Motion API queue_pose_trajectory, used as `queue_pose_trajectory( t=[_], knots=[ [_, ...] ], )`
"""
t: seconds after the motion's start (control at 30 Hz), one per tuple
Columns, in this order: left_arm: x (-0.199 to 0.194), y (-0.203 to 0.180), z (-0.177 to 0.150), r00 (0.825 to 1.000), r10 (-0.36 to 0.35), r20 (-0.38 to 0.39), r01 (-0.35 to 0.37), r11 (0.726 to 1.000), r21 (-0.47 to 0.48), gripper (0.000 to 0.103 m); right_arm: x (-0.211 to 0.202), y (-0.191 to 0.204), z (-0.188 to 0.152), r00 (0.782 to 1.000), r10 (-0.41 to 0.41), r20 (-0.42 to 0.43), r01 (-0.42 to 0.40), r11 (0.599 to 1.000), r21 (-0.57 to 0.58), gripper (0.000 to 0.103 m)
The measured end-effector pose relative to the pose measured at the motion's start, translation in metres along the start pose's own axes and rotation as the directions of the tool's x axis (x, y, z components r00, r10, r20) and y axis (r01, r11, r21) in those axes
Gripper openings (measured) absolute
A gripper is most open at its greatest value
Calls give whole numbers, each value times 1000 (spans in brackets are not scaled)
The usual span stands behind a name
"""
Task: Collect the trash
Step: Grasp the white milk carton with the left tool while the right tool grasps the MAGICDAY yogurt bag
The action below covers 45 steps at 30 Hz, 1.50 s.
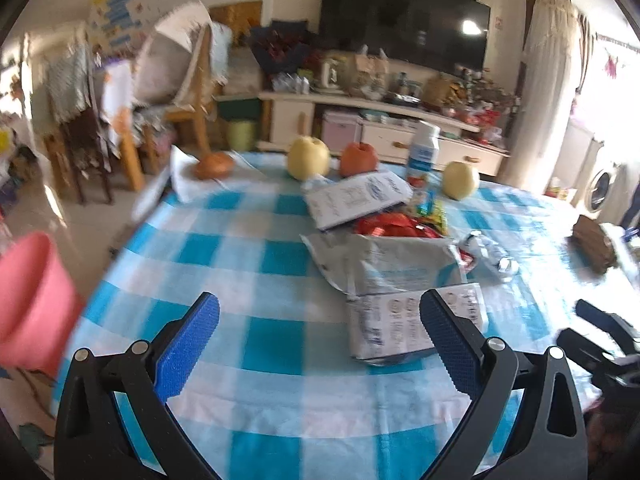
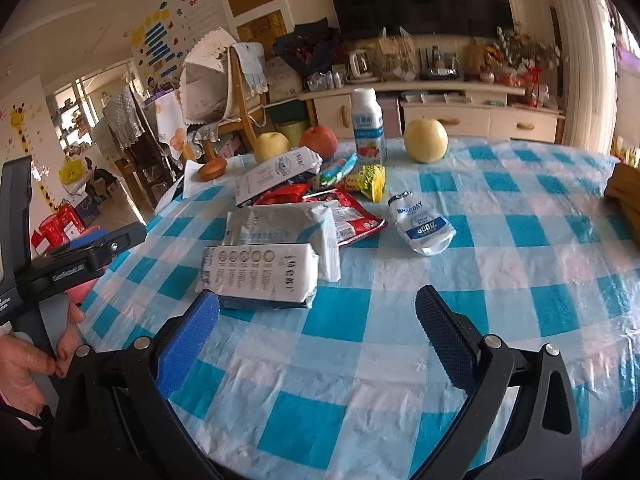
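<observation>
- The trash lies in a loose heap on the worktop (image 2: pixel 460 280), which wears a blue-and-white checked cloth; the heap sits toward the far-left part, short of the far edge.
- Nearest the front of the heap is a flattened white carton (image 2: pixel 260 276) printed with a row of small circles and grey text, dented and lying on its side.
- Touching it behind is a crumpled white wrapper (image 2: pixel 280 228) with pale blue print, one end folded up.
- Further back, a second white carton (image 2: pixel 276 176) leans tilted over red wrappers (image 2: pixel 344 216) — glossy, torn and overlapping.
- A yellow-green snack packet (image 2: pixel 366 180) lies at the heap's far side, creased.
- Apart from the heap, to its right, a squashed white pouch (image 2: pixel 424 224) with blue lettering lies flat.
- Along the far edge stand a white bottle (image 2: pixel 368 126), two yellow apples (image 2: pixel 425 139), a red apple (image 2: pixel 319 140) and a small brown bun (image 2: pixel 212 169) on paper.
- The left tool (image 1: pixel 320 320) hovers above the near edge with its blue pads spread wide, nothing between them; the circle-printed carton shows just beyond its right pad.
- The right tool (image 2: pixel 318 314) is likewise spread wide and empty, the same carton just beyond its left pad.
- A pink bucket (image 1: pixel 32 300) shows blurred off the worktop's left edge.
</observation>
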<state>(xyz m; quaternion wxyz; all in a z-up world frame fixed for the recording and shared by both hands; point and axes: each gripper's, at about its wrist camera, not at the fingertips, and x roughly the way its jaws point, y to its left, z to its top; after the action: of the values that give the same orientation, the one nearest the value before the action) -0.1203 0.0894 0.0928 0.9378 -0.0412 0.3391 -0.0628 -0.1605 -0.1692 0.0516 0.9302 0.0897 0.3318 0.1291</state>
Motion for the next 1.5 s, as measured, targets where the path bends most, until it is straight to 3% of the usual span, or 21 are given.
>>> queue_pose_trajectory(
  t=[0.1, 0.2, 0.3, 0.43, 0.53, 0.63, 0.7, 0.83, 0.93, 1.1, 1.23, 1.4, 1.5],
  knots=[
    [12, -13, -5, 996, -84, -35, 86, 995, 57, 99, 7, -21, 6, 1000, -3, -5, 3, 999, 53, 99],
    [17, -39, -10, 992, -115, -48, 123, 963, 241, 99, 15, -45, 10, 1000, -13, -19, 15, 994, 112, 99],
    [22, -59, -14, 990, -135, -49, 142, 890, 433, 99, 27, -66, 13, 999, -17, -40, 23, 988, 153, 99],
    [47, -73, -20, 979, -148, -142, 203, 796, 570, 99, 45, -80, 19, 997, -30, -74, 40, 989, 142, 98],
    [57, -78, -23, 967, -168, -189, 250, 752, 610, 99, 58, -80, 28, 996, -48, -80, 54, 995, 79, 81],
    [66, -81, -27, 962, -163, -221, 269, 716, 644, 99, 76, -82, 37, 993, -58, -102, 63, 997, 43, 81],
    [73, -83, -27, 962, -144, -231, 265, 692, 672, 99, 89, -85, 43, 992, -24, -123, 30, 999, 42, 82],
    [83, -82, -26, 958, -126, -258, 274, 669, 691, 99, 110, -88, 54, 988, -42, -148, 44, 999, 7, 95],
    [92, -84, -24, 955, -121, -270, 282, 656, 701, 99, 126, -92, 62, 983, -24, -184, 27, 999, 18, 96],
    [102, -89, -22, 956, -108, -273, 274, 668, 692, 98, 149, -97, 64, 967, -61, -247, 57, 998, -22, 96],
    [106, -97, -29, 957, -96, -273, 265, 669, 694, 95, 154, -99, 64, 966, -77, -247, 69, 997, -43, 96],
    [102, -96, -28, 962, -97, -256, 244, 727, 642, 84, 154, -96, 66, 967, -107, -233, 93, 993, -71, 94],
    [100, -96, -27, 965, -81, -251, 224, 753, 618, 75, 152, -92, 65, 969, -101, -227, 83, 993, -86, 79]
  ],
)
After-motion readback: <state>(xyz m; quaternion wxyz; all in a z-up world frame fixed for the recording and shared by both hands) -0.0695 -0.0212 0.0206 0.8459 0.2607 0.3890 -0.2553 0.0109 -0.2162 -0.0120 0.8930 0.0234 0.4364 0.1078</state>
